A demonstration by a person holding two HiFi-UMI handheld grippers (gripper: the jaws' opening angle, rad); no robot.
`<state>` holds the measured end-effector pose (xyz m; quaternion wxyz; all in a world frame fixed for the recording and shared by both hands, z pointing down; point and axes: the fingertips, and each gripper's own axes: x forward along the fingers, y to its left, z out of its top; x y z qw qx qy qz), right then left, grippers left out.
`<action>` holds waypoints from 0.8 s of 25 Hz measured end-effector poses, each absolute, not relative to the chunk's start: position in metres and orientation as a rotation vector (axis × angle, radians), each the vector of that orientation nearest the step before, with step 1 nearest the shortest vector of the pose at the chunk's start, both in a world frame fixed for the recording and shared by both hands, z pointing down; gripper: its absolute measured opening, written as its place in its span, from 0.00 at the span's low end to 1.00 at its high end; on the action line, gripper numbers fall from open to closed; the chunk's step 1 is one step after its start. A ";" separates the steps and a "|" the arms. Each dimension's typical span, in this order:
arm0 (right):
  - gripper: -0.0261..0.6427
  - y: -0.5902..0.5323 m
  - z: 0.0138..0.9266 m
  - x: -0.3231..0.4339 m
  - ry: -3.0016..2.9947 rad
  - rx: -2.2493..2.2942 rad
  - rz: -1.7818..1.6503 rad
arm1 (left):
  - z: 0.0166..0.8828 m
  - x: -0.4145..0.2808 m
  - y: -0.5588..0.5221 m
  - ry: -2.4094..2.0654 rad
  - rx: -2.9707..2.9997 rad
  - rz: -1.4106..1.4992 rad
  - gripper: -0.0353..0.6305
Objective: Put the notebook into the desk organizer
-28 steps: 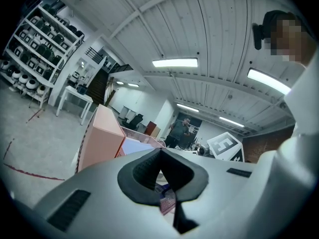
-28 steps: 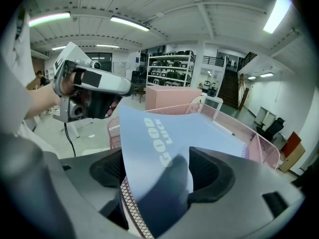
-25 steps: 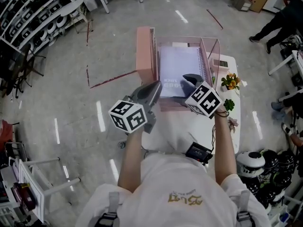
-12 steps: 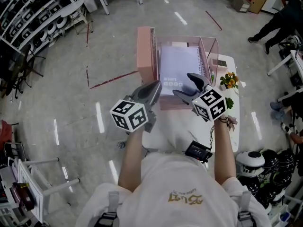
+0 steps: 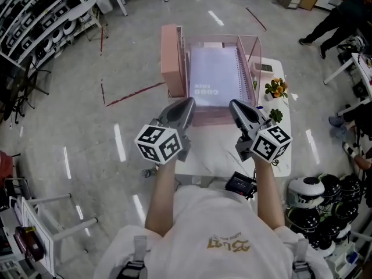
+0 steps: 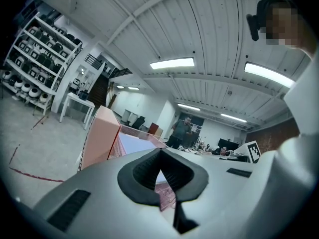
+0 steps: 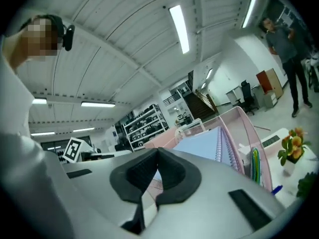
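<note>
The lavender spiral notebook (image 5: 214, 77) lies inside the pink mesh desk organizer (image 5: 173, 63) at the far end of the small white table (image 5: 282, 150). Both grippers hover apart from it, on the near side. My left gripper (image 5: 186, 106) is shut, with nothing between its jaws, near the organizer's front left corner. My right gripper (image 5: 235, 107) is shut and empty too, just short of the front right corner. In the left gripper view the notebook (image 6: 133, 144) shows past the closed gripper (image 6: 160, 154). The right gripper view shows the notebook's spiral edge (image 7: 219, 142) beyond the closed gripper (image 7: 158, 152).
A small pot of orange flowers (image 5: 275, 89) and a green plant (image 5: 275, 115) stand at the table's right side. A black device (image 5: 241, 185) sits at the near edge. Helmets (image 5: 308, 193) lie on the floor to the right, shelving (image 5: 35, 16) stands far left, and a person (image 5: 343, 4) is at the top right.
My right gripper has let go at the notebook's near right corner, pulled back toward me and to the right, and closed its jaws. The left gripper has barely moved.
</note>
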<state>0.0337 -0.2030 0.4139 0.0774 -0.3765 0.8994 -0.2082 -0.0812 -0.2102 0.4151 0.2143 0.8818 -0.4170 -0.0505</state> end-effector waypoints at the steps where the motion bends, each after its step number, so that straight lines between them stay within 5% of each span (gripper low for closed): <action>1: 0.06 -0.198 0.413 0.037 2.672 -1.135 -0.619 | 0.418 -0.081 -0.207 -1.162 2.446 -0.142 0.08; 20: 0.05 -0.171 0.433 0.073 2.668 -1.827 -0.264 | 0.454 -0.083 -0.181 -1.293 2.483 0.049 0.08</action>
